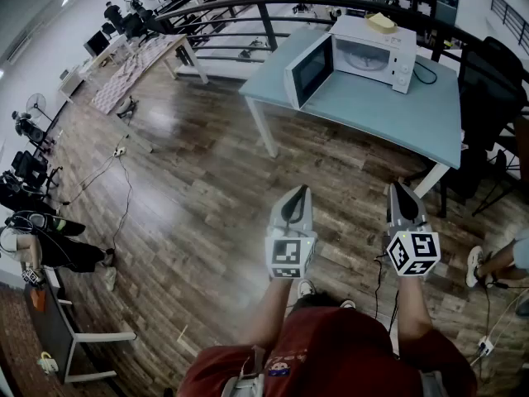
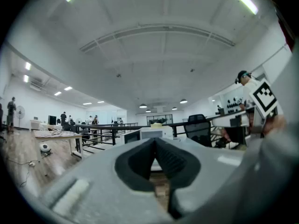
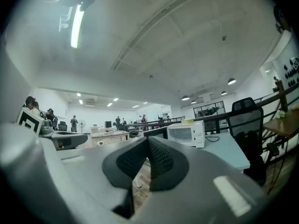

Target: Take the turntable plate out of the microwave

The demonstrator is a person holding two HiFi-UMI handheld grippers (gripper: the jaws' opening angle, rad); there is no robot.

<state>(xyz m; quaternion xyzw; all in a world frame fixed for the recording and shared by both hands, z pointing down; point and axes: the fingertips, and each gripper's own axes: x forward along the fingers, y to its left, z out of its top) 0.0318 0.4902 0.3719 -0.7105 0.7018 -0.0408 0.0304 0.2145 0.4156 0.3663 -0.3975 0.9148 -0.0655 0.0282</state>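
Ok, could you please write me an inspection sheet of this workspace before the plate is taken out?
Surface: light blue table, mostly bare.
Job's things: white microwave, door open; turntable plate inside.
Clutter: yellow block on the microwave top.
Grippers: left tongs and right tongs shut, empty, level, over the wooden floor, short of the table.
Cables: black cord on table beside microwave; power strip cable on floor.
Surroundings: black railing, office chair, distant people.

1 microwave is sitting on 1 table. 1 left gripper and 1 right gripper are hovering at 6 o'clock.
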